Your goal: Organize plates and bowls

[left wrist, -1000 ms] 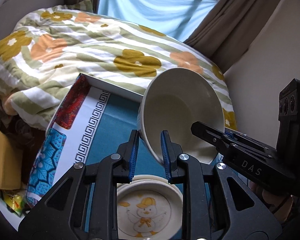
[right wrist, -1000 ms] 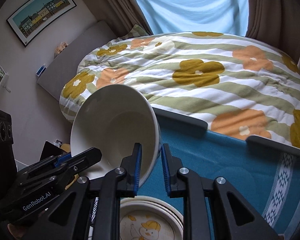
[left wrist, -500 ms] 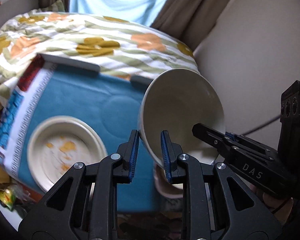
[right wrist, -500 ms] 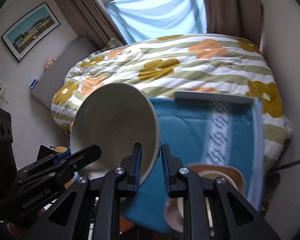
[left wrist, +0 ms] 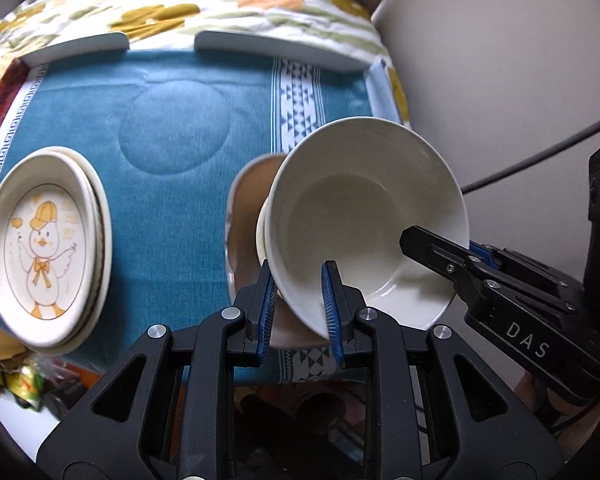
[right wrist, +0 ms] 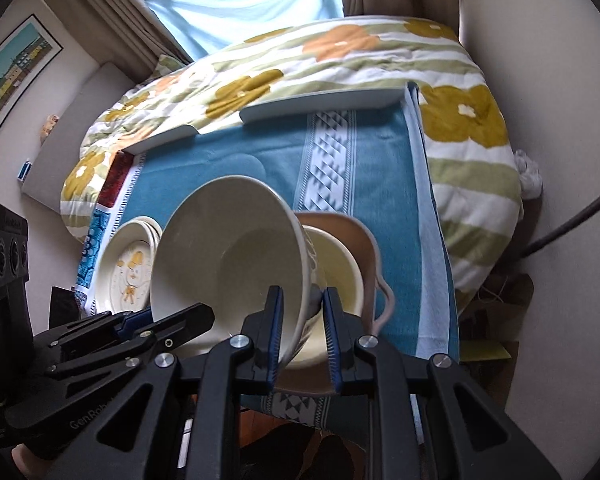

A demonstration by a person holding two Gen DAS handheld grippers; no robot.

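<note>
Both tongs have carried the white bowl (left wrist: pixel 364 232) across the table since a second ago, from above the duck plates (left wrist: pixel 44 248) to above the bowls on the other side. Behind the table lies a big bed with a flower blanket (right wrist: pixel 320 64), up at 12 o'clock. A blue cloth (left wrist: pixel 172 120) covers the table, with a white patterned stripe (right wrist: pixel 324 160) running down it. The duck plates sit in a stack at 9 o'clock in the left view. A brown bowl (right wrist: pixel 356 240) sits at 3 o'clock from the white bowl in the right view, and a pale yellow bowl (right wrist: pixel 340 268) rests inside it. The white bowl is tilted and hangs right over these two, hiding part of them. The left tongs (left wrist: pixel 300 300) pinch the near rim of the white bowl, nearly shut on it. The right tongs (right wrist: pixel 302 328) pinch the rim on the other side the same way.
</note>
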